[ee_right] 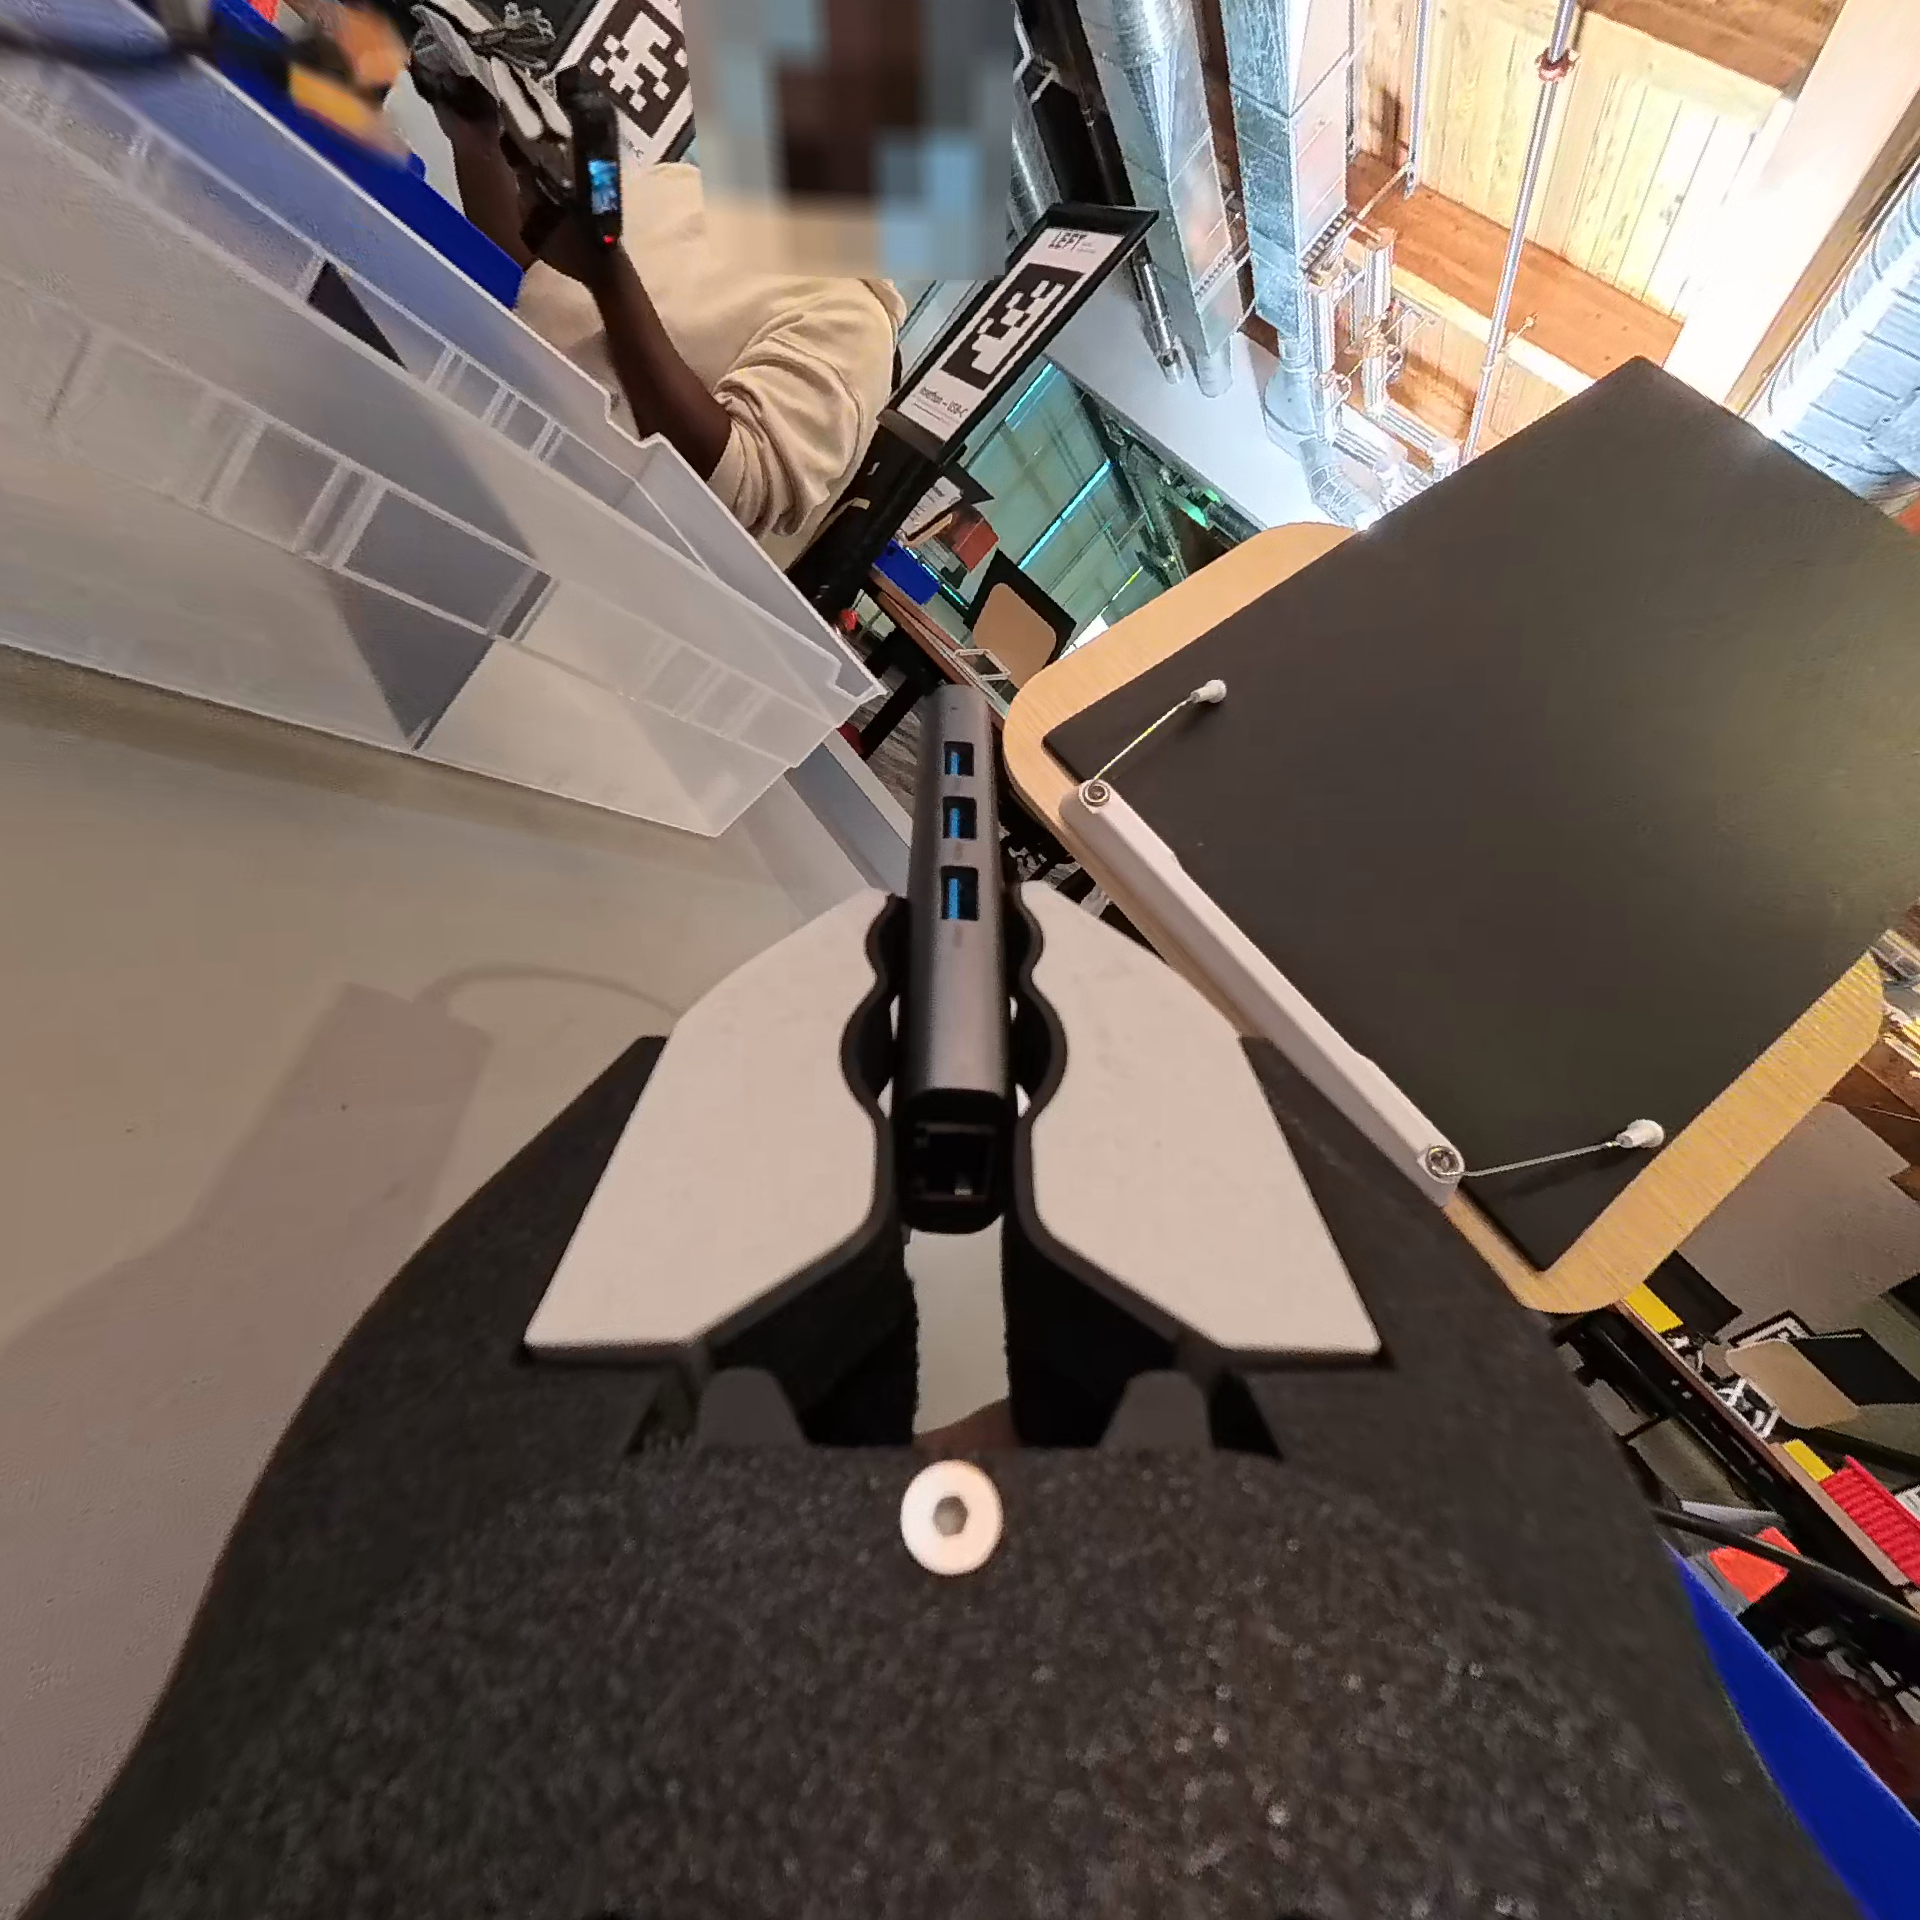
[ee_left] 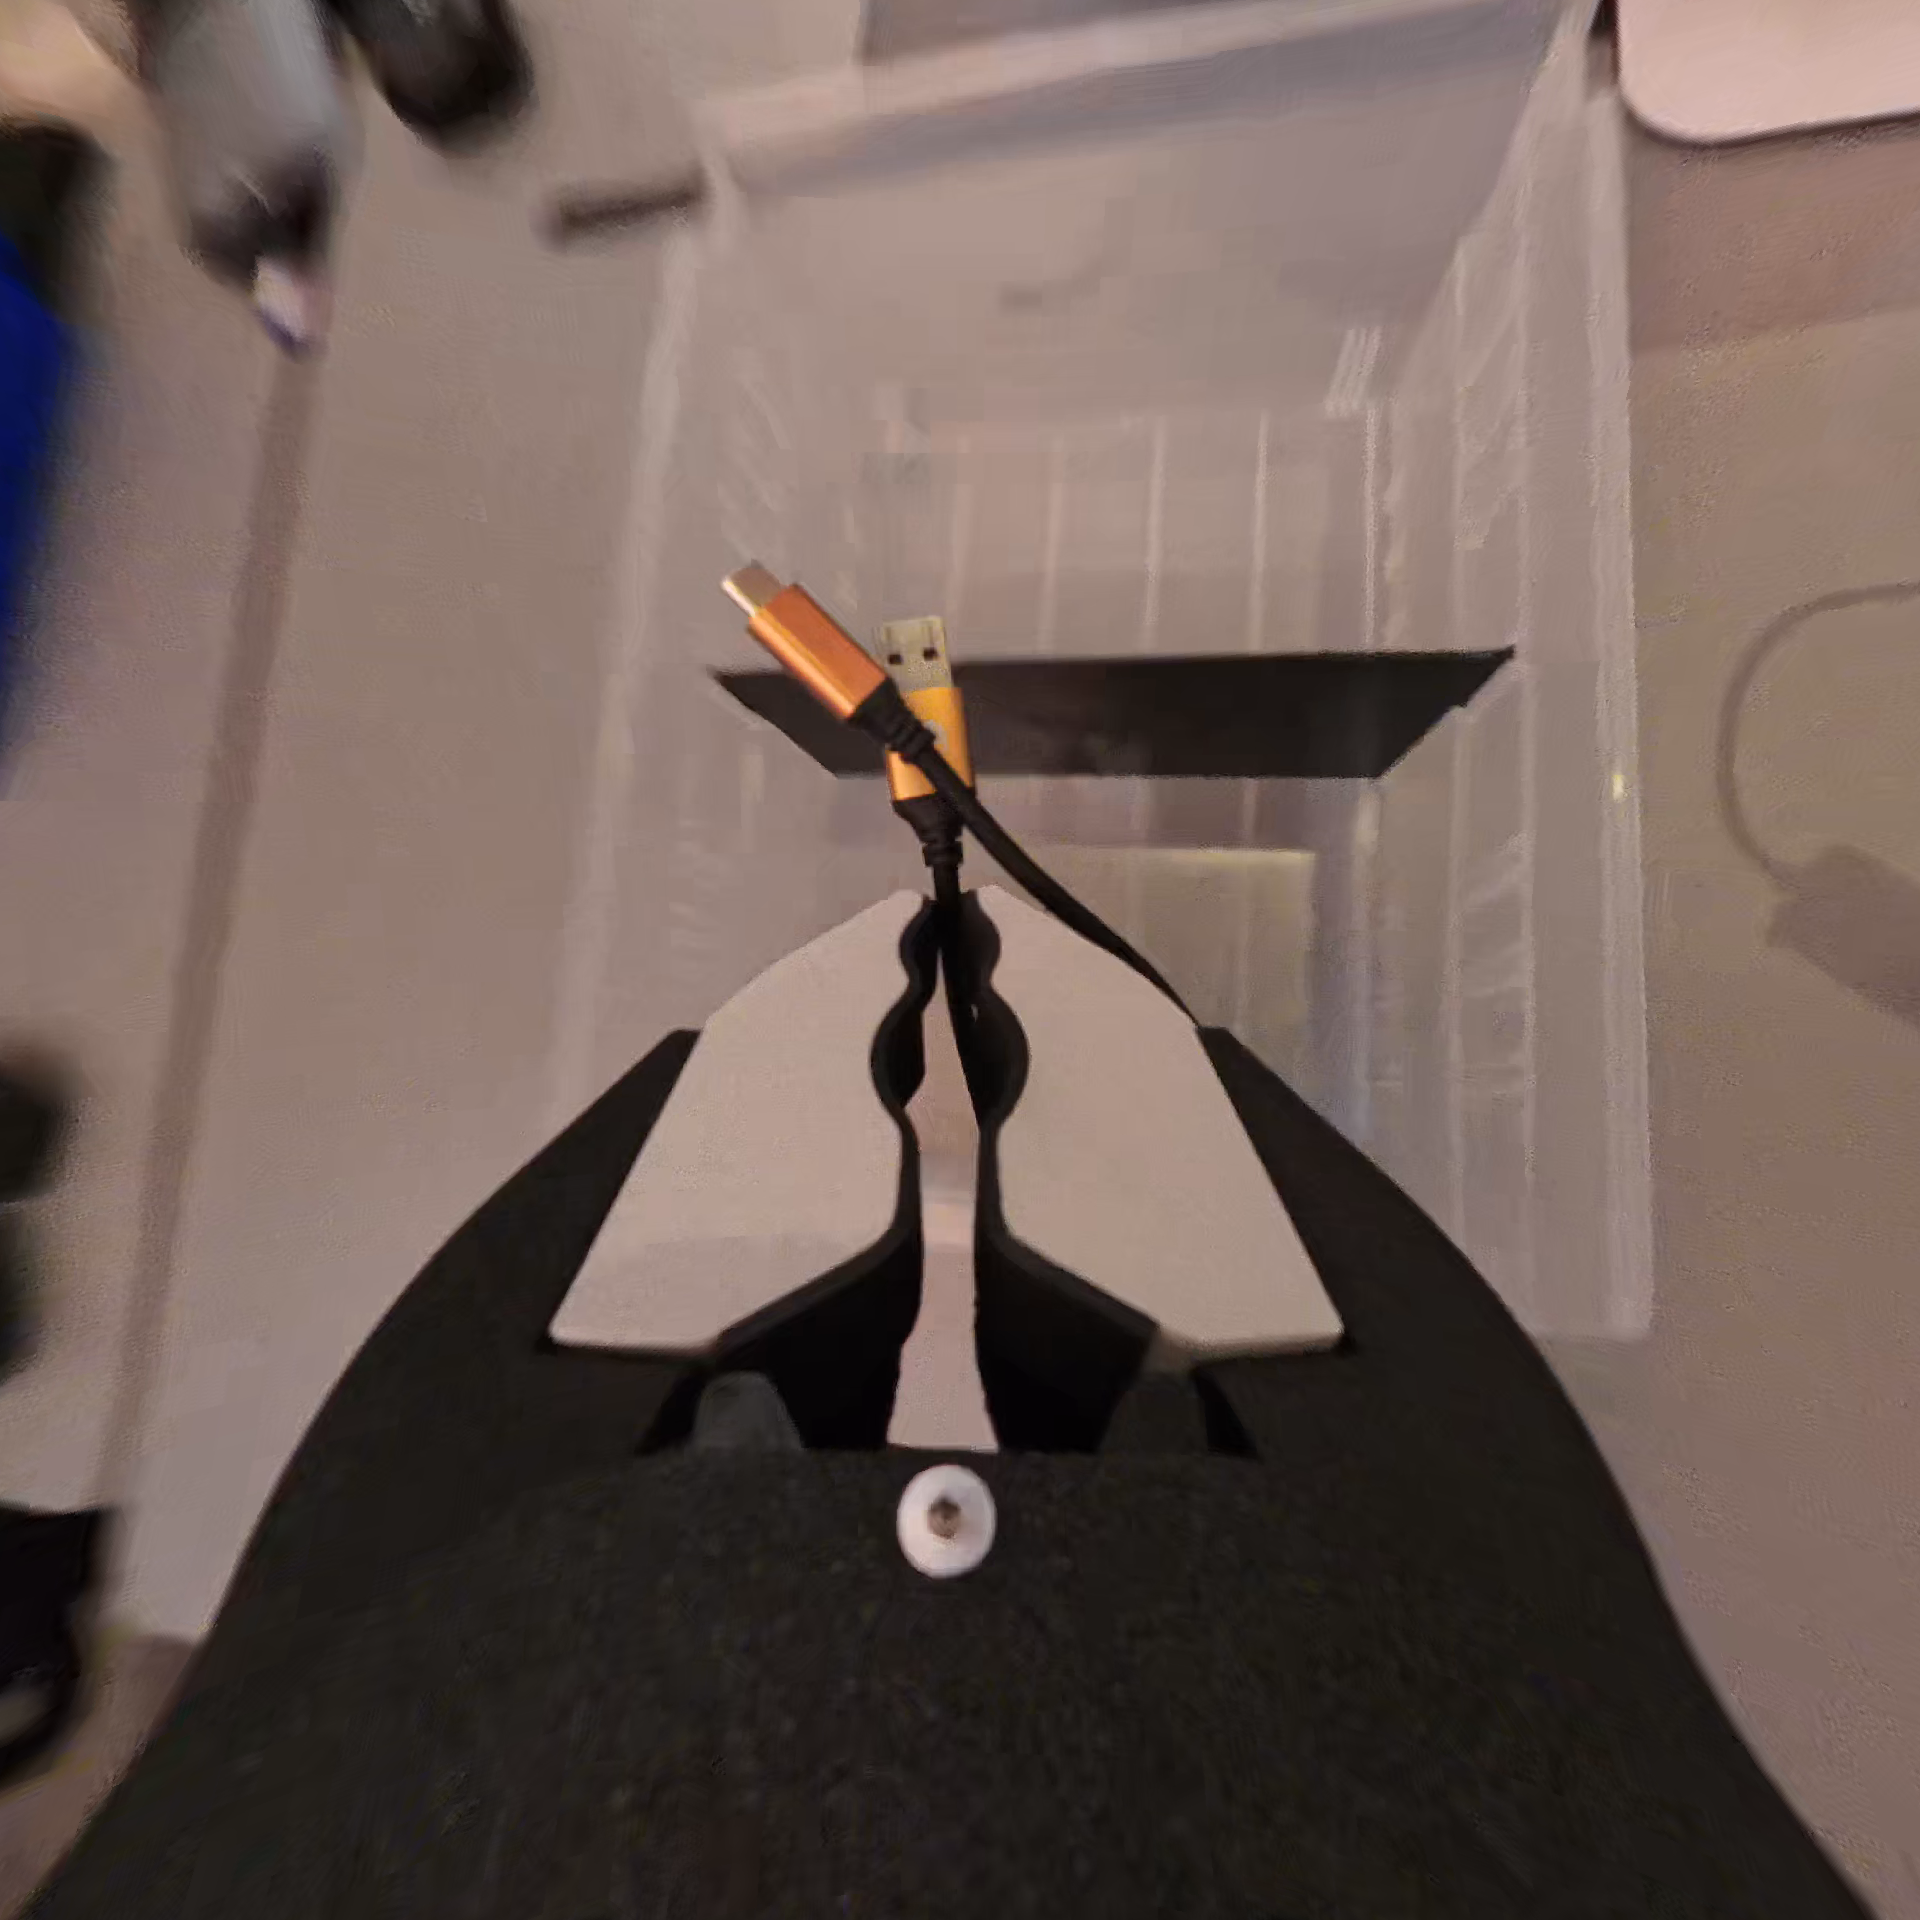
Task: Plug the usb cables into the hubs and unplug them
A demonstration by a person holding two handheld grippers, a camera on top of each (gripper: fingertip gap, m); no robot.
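Observation:
In the left wrist view my left gripper (ee_left: 943,902) is shut on a black braided USB cable (ee_left: 943,873). Its two orange plugs stick up past the fingertips: a USB-C plug (ee_left: 805,644) tilted left and a USB-A plug (ee_left: 920,681) upright. They hang in front of a clear plastic bin (ee_left: 1507,623). In the right wrist view my right gripper (ee_right: 954,909) is shut on a dark grey USB hub (ee_right: 951,997), held lengthwise between the fingers. Three blue ports (ee_right: 958,896) face up; an ethernet socket (ee_right: 948,1158) faces the camera.
A clear plastic bin (ee_right: 416,540) lies at the left on the pale table (ee_right: 260,987). A black board with a wood edge and a white bar (ee_right: 1455,779) is at the right. A person's sleeve (ee_right: 790,416) and marker cards are behind.

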